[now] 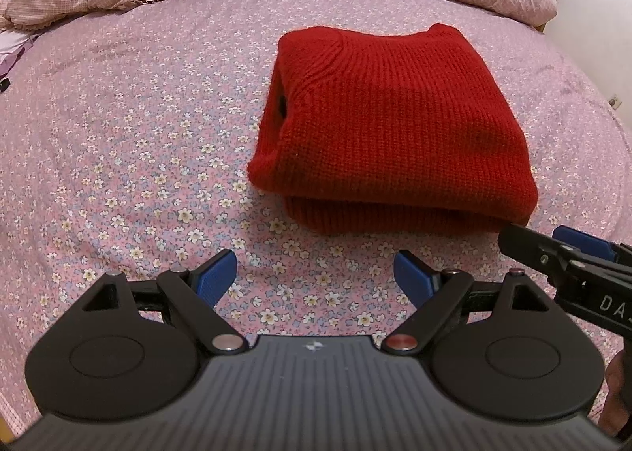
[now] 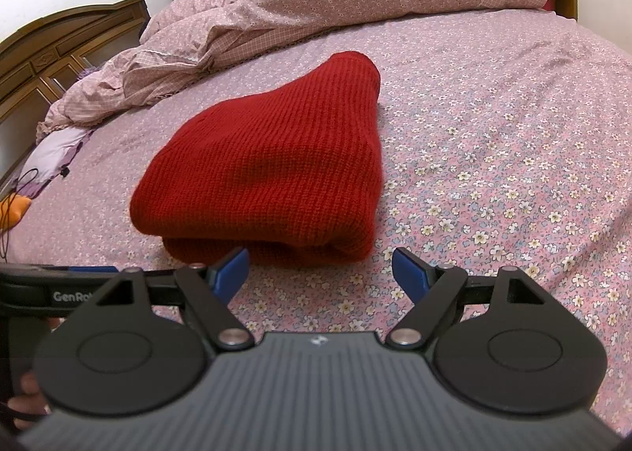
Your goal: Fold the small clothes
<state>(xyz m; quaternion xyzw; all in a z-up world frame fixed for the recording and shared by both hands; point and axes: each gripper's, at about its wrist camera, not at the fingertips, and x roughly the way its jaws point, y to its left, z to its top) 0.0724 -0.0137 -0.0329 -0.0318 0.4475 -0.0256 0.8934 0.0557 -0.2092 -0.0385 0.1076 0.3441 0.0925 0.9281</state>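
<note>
Red knit sweater (image 1: pixel 395 127) lies folded into a thick, compact bundle on the bed (image 1: pixel 138 143), resting on the pink floral sheet. Layers stacked; ribbed hem edge faces the grippers along the near side. In the left wrist view a dark opening shows at the bundle's left end, possibly a sleeve or neck hole, hard to tell.

Left gripper (image 1: pixel 315 277): blue-padded fingers (image 1: pixel 217 273) stand wide apart, nothing between them, only sheet below. Held just short of the sweater's near left corner, not touching it.

Right gripper (image 2: pixel 320 273): fingers (image 2: pixel 409 273) also wide apart and empty. Its left finger tip sits in front of the sweater's near edge in its own view; contact cannot be confirmed. From the left wrist view the right gripper enters at the right edge, just beside the bundle's near right corner.

Rumpled pink duvet (image 2: pixel 335 4) heaped along the far side of the bed, well apart from the sweater. Wooden headboard (image 2: pixel 59 40) at the left in the right wrist view. An orange object with a dark cord (image 2: pixel 14 210) lies near the bed's left edge. Part of a hand (image 2: pixel 29 391) shows at lower left.
</note>
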